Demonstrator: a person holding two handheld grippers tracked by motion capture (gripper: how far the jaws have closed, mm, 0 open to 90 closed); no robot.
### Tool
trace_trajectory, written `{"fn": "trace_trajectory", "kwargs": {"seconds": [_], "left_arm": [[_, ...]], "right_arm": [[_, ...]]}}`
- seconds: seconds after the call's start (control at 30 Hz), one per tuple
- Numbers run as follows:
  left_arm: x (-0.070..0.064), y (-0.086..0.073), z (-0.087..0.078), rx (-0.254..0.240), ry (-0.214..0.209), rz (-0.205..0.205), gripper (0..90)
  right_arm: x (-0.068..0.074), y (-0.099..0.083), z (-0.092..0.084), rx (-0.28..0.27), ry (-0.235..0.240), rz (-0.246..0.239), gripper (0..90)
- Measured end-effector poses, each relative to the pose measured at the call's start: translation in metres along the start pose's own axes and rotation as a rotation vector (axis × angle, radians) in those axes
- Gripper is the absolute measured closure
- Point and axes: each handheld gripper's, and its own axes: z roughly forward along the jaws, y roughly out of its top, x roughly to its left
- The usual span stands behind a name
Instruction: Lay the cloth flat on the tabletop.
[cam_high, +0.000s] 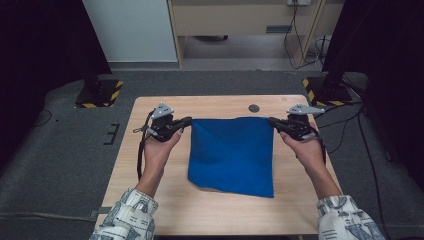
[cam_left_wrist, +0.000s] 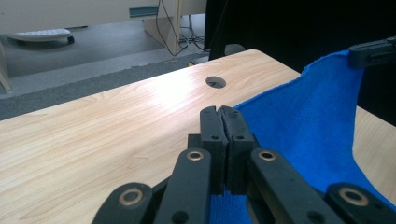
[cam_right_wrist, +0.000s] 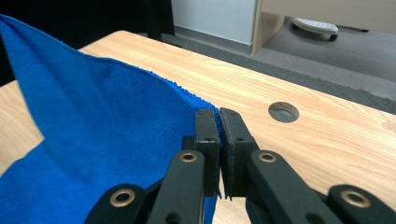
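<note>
Pinching fuzzy blue square cloth (cam_high: 232, 152) corners, both tools over pale woodgrain table (cam_high: 150, 200).

The cloth (cam_high: 232, 155) is a plain deep blue with no print. The surface (cam_high: 210, 210) is pale wood with a fine light-brown grain, and its round hole (cam_high: 254, 108) looks dark grey. Each hand-held gripper, left (cam_high: 187, 120) and right (cam_high: 272, 120), is black, with a grey plate on top and brass-coloured rivets on the links. The sleeves (cam_high: 127, 217) are white with a dark blue-grey print. The floor (cam_high: 55, 150) is dark grey carpet. Two stand bases (cam_high: 99, 93) carry yellow and black stripes.
</note>
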Motion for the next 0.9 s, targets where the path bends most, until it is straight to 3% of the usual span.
{"fn": "trace_trajectory", "kwargs": {"seconds": [0.23, 0.63, 0.9], "left_arm": [[0.007, -0.002, 0.005, 0.008, 0.021, -0.008, 88.8], [0.012, -0.002, -0.001, 0.007, 0.041, -0.003, 88.8], [0.019, 0.0, 0.016, 0.012, 0.052, -0.016, 88.8]], "right_arm": [[-0.004, 0.004, 0.014, 0.009, -0.004, -0.005, 86.6], [0.004, 0.01, 0.034, 0.037, -0.013, -0.037, 86.6], [-0.008, 0.007, 0.045, 0.076, -0.05, -0.018, 86.6]]}}
